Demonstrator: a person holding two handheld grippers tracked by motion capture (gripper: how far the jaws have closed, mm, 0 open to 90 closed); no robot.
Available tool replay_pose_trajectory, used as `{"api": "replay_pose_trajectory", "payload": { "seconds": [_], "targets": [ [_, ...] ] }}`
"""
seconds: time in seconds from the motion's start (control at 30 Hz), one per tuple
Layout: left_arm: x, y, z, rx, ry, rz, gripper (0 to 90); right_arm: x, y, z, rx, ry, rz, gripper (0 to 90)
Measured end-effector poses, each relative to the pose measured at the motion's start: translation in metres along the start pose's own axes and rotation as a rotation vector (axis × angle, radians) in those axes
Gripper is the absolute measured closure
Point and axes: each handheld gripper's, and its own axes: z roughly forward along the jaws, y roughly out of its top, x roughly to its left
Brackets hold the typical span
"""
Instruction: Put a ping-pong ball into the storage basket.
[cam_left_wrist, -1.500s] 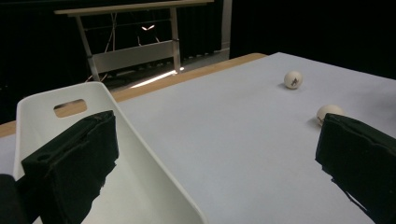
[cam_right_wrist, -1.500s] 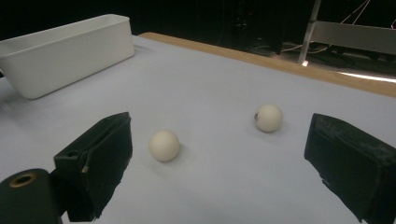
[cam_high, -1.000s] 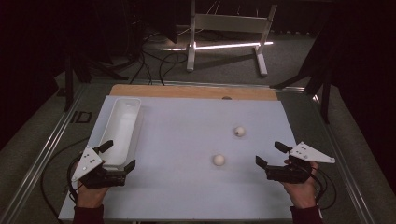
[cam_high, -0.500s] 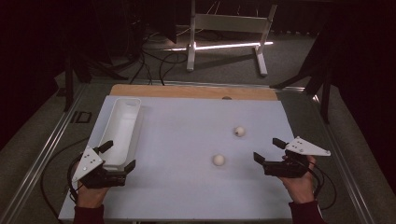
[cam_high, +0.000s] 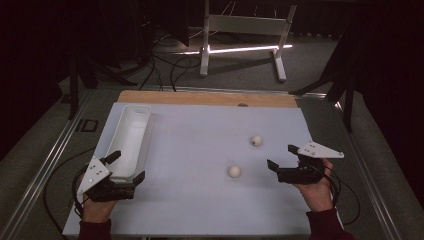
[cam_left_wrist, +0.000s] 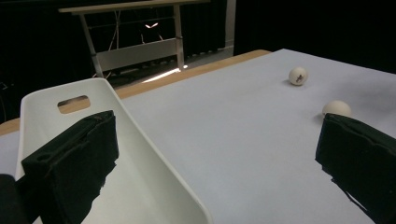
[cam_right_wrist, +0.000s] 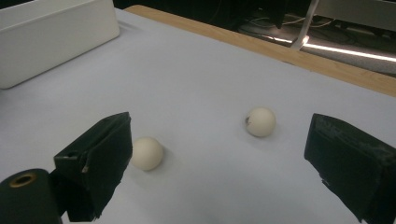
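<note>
Jaws of your right gripper (cam_high: 280, 156) wide, holding nothing, two balls (cam_high: 234, 171) (cam_high: 256, 141) near; left gripper (cam_high: 126, 166) spread too, seemingly straddling the tray (cam_high: 131, 131) end

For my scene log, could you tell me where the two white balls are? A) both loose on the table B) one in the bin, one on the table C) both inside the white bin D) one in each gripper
A: both balls lie loose on the table.
</note>
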Motion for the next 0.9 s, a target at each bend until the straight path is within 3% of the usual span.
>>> {"api": "replay_pose_trajectory", "payload": {
  "seconds": [0.9],
  "targets": [
    [0.0, -0.002, 0.002, 0.003, -0.001, -0.004, 0.1, -0.001, 0.025, 0.018, 0.063, -0.002, -0.001, 7.3]
  ]
}}
